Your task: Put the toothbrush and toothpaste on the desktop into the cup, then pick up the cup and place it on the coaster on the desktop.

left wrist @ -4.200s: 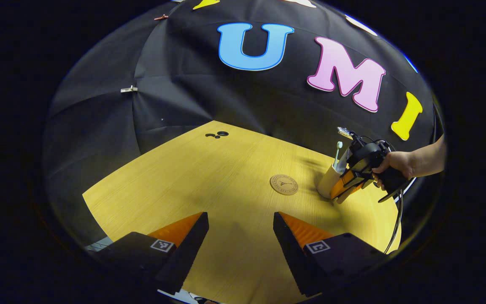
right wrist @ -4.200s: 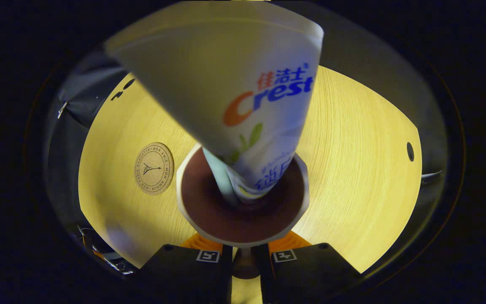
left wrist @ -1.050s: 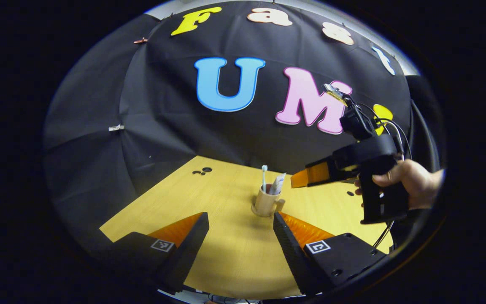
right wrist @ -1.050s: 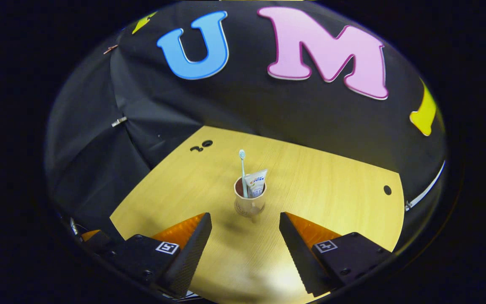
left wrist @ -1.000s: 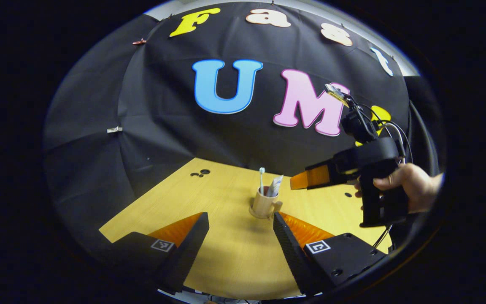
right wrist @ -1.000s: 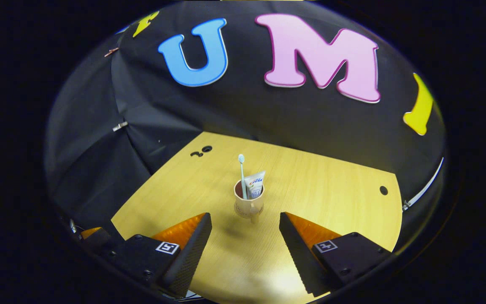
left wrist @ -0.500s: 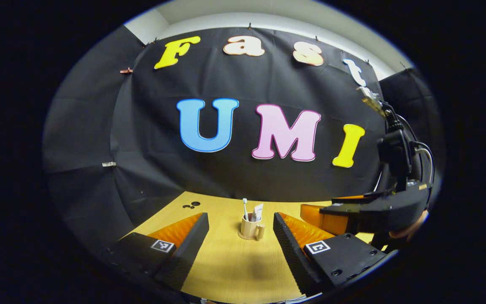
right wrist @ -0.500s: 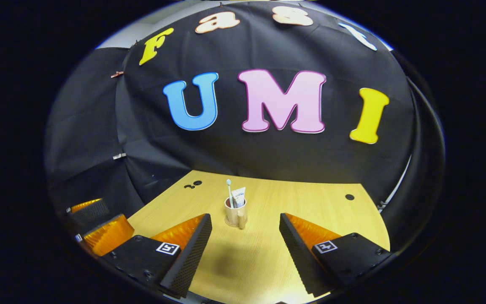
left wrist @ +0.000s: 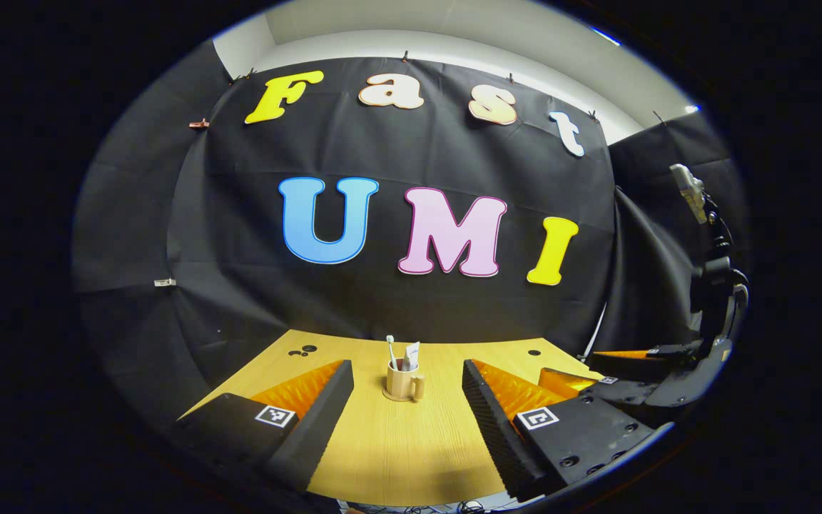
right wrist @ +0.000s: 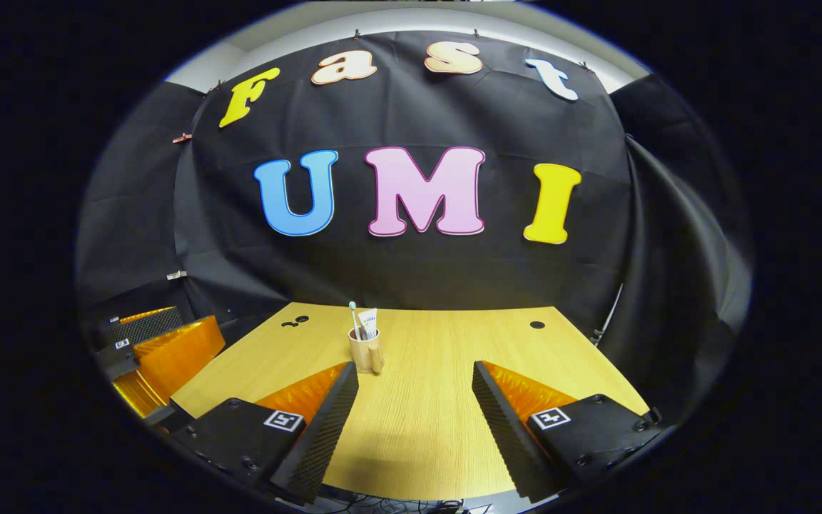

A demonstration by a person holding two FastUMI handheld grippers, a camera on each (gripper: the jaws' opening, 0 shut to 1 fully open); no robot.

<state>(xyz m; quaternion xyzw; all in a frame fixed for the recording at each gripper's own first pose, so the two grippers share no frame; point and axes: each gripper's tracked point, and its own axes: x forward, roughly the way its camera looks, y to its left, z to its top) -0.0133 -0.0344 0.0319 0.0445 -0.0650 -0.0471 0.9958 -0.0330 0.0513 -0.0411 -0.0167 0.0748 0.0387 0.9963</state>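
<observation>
**Both grippers wide open, gripping nothing**

Left gripper (left wrist: 407, 389) and right gripper (right wrist: 414, 396) spread apart low in frame over the wooden desktop (right wrist: 447, 428). Cup (left wrist: 401, 380) standing mid-desktop with toothbrush (left wrist: 391, 350) and toothpaste (left wrist: 411, 353) poking out. Black cloth wall (right wrist: 418, 278) behind, pale ceiling (left wrist: 454, 36) up top.

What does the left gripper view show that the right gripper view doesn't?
The left gripper view catches the right claw at its right edge, open. The right gripper view catches the left claw at its left edge, open too. Both show the cup standing on the table with the toothbrush and toothpaste inside.
</observation>
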